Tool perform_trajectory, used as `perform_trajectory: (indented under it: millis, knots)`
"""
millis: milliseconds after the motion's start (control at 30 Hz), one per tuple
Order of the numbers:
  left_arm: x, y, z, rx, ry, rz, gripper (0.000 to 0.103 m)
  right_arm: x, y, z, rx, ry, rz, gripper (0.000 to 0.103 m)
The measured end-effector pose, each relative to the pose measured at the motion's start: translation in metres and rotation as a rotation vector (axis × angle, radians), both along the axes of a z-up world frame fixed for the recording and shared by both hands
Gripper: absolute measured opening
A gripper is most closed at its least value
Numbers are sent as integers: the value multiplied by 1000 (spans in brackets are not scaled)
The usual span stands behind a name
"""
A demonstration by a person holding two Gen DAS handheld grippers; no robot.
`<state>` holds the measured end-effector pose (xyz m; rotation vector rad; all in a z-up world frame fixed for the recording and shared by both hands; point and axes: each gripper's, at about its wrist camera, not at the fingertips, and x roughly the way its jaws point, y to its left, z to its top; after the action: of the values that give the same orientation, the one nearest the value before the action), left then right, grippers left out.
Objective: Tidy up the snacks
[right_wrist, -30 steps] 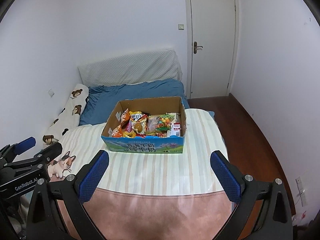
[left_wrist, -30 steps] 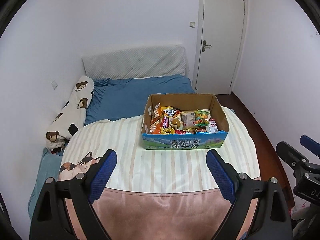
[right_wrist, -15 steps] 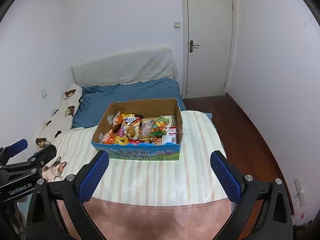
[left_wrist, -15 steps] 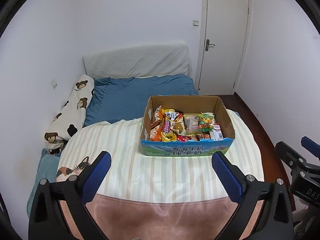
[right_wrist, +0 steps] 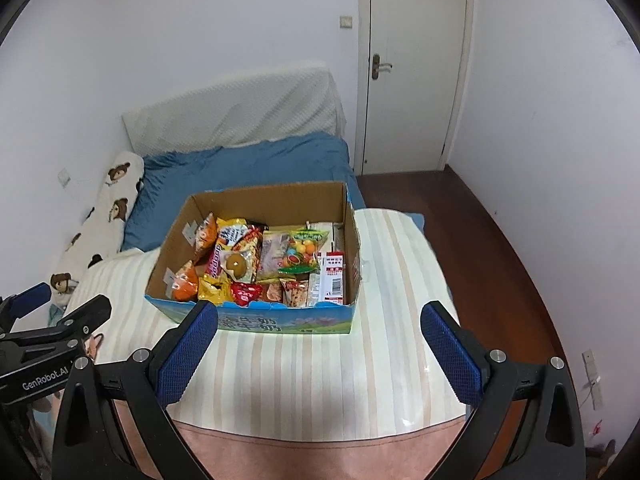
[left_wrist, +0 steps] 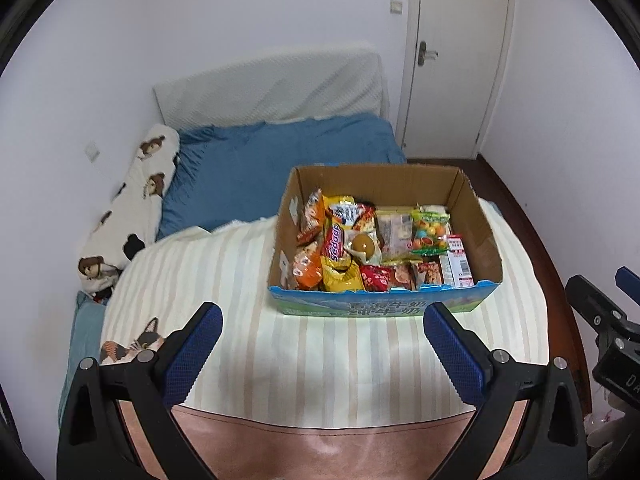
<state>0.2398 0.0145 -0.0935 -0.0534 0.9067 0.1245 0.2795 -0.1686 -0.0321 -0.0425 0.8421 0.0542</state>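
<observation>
A bed fills the room's near side, spread with a cream striped blanket (left_wrist: 320,344) that has a pink band along its close edge and a cat picture near its left side. Beyond the blanket lies a blue quilt (left_wrist: 280,164), with a long bear-print pillow (left_wrist: 132,204) against the left wall and a pale padded headboard (left_wrist: 268,80) behind. A white door (right_wrist: 416,64) stands shut past the bed's far right corner, and dark wood floor (right_wrist: 480,240) runs along the right side.

The cardboard box (left_wrist: 476,216) sits on the striped blanket, its blue printed front wall facing the cameras — packed with snacks (left_wrist: 360,244): orange and yellow bags toward its left, a clear bag of coloured sweets and a red-and-white carton toward its right.

The left gripper (left_wrist: 322,344) hangs above the blanket with its blue-padded fingers (left_wrist: 192,352) spread wide and nothing between them; the box lies just beyond the fingertips, offset toward the right finger. The right gripper (right_wrist: 320,340) is likewise spread wide and empty — its left finger (right_wrist: 186,352) overlaps the box's front wall in the right wrist view, though whether it touches cannot be told, and the box sits ahead toward that finger.
</observation>
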Motion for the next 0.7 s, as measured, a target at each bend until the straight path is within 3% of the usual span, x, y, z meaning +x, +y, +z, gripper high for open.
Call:
perform_trajectory:
  millis: [300, 700]
  knots:
    - [37, -1, -31, -5, 96, -16, 103, 36, 2, -32, -17, 82, -21, 103]
    - [49, 1, -42, -33, 131, -10, 103, 52, -1, -53, -23, 133, -42, 103]
